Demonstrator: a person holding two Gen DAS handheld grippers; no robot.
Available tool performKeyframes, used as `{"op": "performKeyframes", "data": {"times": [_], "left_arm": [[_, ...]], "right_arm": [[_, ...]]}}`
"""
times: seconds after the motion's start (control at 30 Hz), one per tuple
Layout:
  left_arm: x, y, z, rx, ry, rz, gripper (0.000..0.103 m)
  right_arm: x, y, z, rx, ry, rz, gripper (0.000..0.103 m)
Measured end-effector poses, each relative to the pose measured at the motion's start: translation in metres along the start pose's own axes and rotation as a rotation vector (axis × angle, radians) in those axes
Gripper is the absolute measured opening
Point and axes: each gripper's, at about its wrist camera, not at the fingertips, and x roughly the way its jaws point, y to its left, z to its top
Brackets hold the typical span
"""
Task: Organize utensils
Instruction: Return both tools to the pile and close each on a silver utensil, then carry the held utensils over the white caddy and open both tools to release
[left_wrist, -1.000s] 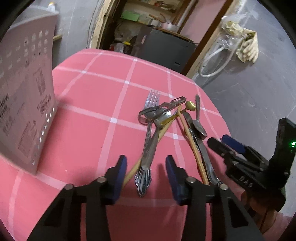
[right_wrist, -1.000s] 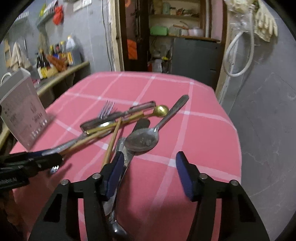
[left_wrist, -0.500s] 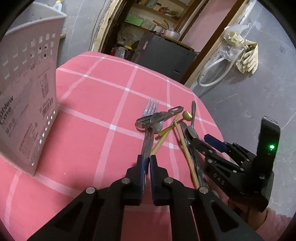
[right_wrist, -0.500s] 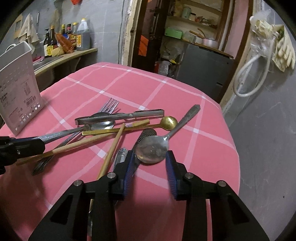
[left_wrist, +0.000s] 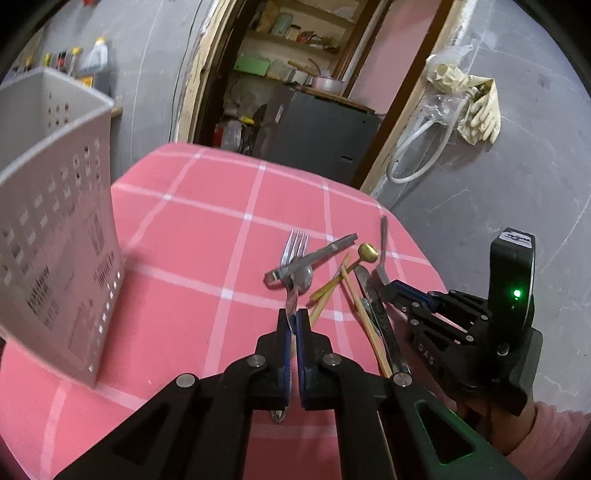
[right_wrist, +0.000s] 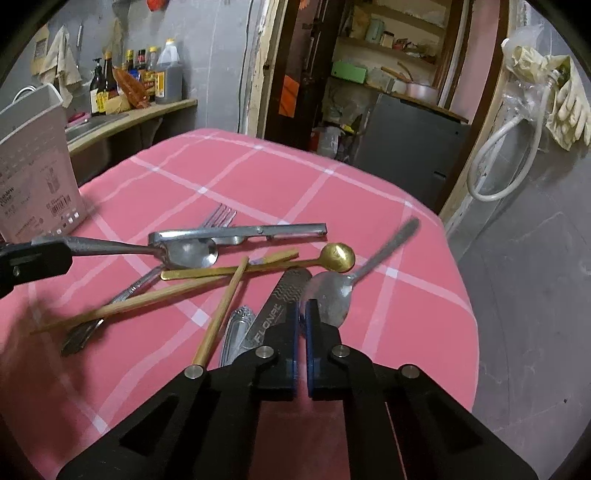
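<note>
A pile of utensils lies on the pink checked tablecloth (right_wrist: 258, 177). My left gripper (left_wrist: 293, 319) is shut on the handle of an ornate-handled spoon (left_wrist: 303, 277), whose bowl (right_wrist: 192, 254) hangs just above the pile. In the right wrist view the left gripper (right_wrist: 68, 254) enters from the left edge. My right gripper (right_wrist: 303, 310) is shut on the bowl edge of a plain silver spoon (right_wrist: 332, 291); its handle points away to the right. The left wrist view shows the right gripper (left_wrist: 388, 286) pinching that spoon (left_wrist: 383, 240). The white perforated utensil holder (left_wrist: 48, 221) stands at the left.
In the pile lie a fork (right_wrist: 219, 216), flat metal tongs (right_wrist: 240, 232), a gold spoon (right_wrist: 337, 256), wooden chopsticks (right_wrist: 221, 310) and a knife (right_wrist: 280, 302). The holder (right_wrist: 33, 173) stands at the table's left edge. A counter with bottles (right_wrist: 147, 77) lies behind it.
Both grippers closed from open. The left one shut on the ornate spoon's handle and rose a little with it. The right one shut on the plain spoon's bowl.
</note>
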Motion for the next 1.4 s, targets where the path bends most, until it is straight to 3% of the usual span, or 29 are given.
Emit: {"op": "performKeyframes", "data": {"times": [0.23, 0.63, 1.07, 1.4], "left_arm": [[-0.014, -0.004, 0.007, 0.053, -0.039, 0.022, 0.002], [-0.045, -0.012, 0.019, 0.135, -0.101, 0.021, 0.002], [-0.082, -0.012, 0.02, 0.182, -0.126, -0.013, 0.002], [-0.144, 0.009, 0.047, 0.163, -0.184, -0.048, 0.002]], "right_arm": [[-0.019, -0.013, 0.002, 0.069, -0.039, 0.035, 0.001], [-0.09, -0.024, -0.001, 0.275, -0.111, 0.164, 0.001], [-0.146, -0.001, 0.006, 0.381, -0.176, 0.253, 0.001], [-0.182, 0.025, 0.023, 0.405, -0.238, 0.283, 0.001]]}}
